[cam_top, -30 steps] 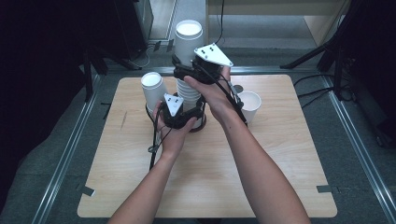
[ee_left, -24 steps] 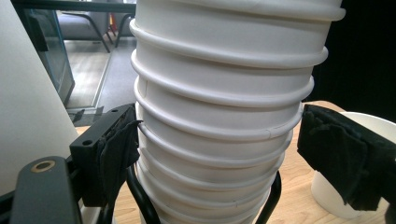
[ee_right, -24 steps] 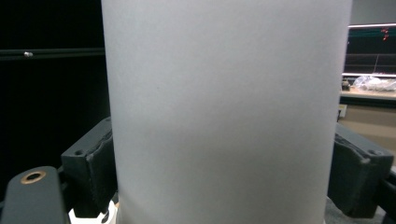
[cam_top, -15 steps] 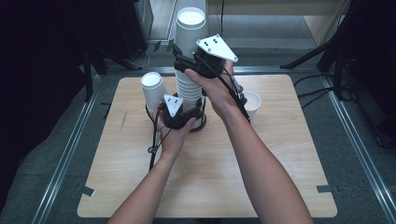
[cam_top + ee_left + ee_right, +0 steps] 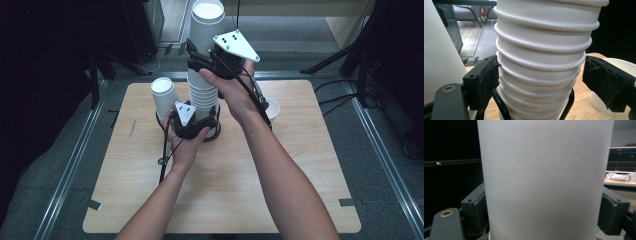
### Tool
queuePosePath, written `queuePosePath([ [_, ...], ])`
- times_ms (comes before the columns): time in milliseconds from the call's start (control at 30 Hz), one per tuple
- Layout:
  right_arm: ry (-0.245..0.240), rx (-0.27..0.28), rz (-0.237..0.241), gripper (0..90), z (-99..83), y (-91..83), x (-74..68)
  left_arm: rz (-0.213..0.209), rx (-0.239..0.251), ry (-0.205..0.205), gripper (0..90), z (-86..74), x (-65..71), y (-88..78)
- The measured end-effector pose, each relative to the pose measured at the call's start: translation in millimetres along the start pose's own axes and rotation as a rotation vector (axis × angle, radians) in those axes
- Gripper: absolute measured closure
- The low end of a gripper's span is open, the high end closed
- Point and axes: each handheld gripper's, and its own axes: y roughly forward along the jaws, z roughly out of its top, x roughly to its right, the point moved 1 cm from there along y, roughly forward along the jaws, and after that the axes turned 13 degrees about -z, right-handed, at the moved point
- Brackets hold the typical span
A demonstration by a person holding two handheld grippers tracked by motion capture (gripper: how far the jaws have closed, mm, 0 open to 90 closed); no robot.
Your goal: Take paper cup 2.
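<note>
My left gripper (image 5: 192,121) sits low at the stack (image 5: 202,95) of paper cups. Its left pad touches the ribbed rims, while the right pad stands just clear, so it's a loose cradle and not a real pinch. Higher up, my right gripper (image 5: 200,59) has just been closing and now pinches the top cup (image 5: 206,22), pulling it off the stack. These cups are light, thin and easy to crush, and the plain wall is slick. I'd grab mid-wall gently, or right under a rim. One loose cup (image 5: 163,95) stands left of the stack, another (image 5: 272,107) to the right. The wooden table (image 5: 225,190) sits in a metal frame, with a dark room and tripod legs beyond.
</note>
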Motion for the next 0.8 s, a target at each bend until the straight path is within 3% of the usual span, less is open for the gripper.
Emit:
queuePosePath([
  [300, 0.019, 0.025, -0.011, 15.2, 16.1, -6.8, 7.1, 0.007, -0.001, -0.002, 14.2, -0.2, 0.9, 0.2],
  [533, 0.017, 0.033, -0.036, 15.2, 19.9, -11.1, 20.7, -0.007, -0.011, -0.008, 12.8, 0.2, -0.7, -1.8],
  [800, 0.006, 0.041, -0.068, 15.3, 19.1, -17.3, 35.3, -0.039, -0.023, -0.021, 3.1, -1.2, -1.6, -6.3],
])
